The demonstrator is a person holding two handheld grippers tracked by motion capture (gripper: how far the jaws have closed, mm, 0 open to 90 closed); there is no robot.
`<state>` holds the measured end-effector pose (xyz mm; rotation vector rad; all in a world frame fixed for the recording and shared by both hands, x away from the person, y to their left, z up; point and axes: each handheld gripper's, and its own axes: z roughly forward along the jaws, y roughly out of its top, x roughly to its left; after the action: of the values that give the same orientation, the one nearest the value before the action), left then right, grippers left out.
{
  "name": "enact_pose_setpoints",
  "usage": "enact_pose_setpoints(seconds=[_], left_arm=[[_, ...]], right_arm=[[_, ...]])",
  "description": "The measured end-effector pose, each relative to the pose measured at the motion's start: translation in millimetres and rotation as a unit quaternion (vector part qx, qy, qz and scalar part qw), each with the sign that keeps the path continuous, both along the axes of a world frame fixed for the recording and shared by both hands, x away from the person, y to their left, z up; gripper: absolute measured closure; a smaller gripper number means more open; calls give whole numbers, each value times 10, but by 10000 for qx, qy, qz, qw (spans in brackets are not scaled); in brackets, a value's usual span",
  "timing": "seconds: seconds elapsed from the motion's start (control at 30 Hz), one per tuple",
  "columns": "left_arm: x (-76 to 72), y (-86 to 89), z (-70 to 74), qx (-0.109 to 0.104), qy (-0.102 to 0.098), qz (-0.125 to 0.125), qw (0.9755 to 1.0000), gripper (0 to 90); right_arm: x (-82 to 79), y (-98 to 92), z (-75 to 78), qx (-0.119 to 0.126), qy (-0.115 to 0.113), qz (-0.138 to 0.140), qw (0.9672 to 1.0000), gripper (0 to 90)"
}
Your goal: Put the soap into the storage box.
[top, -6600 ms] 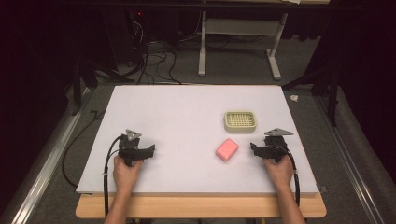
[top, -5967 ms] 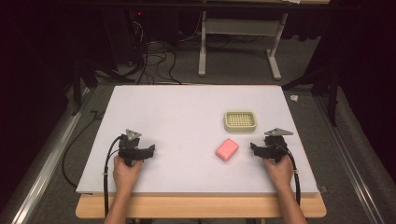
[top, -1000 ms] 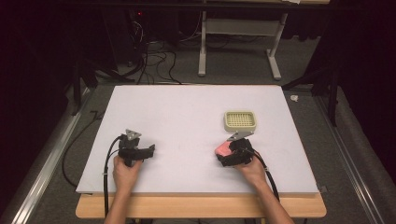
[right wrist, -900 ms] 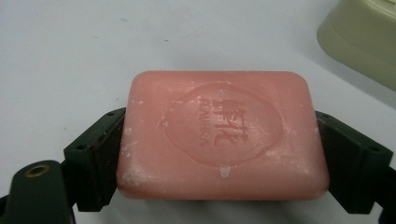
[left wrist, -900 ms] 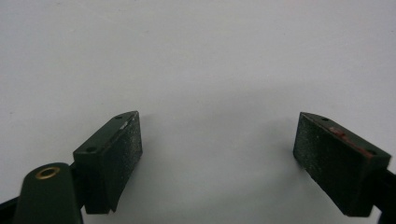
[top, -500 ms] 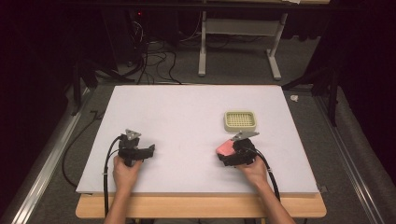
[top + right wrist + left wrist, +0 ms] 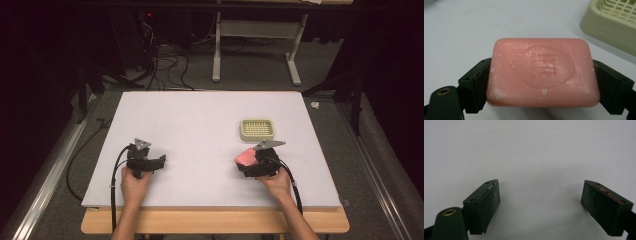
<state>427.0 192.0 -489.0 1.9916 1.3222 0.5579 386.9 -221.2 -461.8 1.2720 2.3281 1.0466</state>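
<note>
Gripping soap (image 7: 542,72) near table's (image 7: 200,115) front-right edge, right gripper (image 7: 248,164) clamps its sides; dish (image 7: 256,129) just behind, far half bare. Left gripper (image 7: 541,202) open, empty. Soap's underside hidden.

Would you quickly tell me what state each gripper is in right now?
Left gripper: open, nothing between its jaws, over the bare white table.
Right gripper: shut on the pink soap bar, near the soap dish.
</note>
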Motion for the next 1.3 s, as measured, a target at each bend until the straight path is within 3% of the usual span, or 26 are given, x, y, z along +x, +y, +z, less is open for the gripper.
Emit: enact_pose_setpoints(seconds=[0.57,1.3], left_arm=[[0,-1,0,6,-2,-2,10000,159],[-1,-3,0,12,-5,-3,10000,159]], right_arm=[[-30,-265,190,247,-35,-343,9991,138],[91,-439,411,225,-88,-637,9977,138]])
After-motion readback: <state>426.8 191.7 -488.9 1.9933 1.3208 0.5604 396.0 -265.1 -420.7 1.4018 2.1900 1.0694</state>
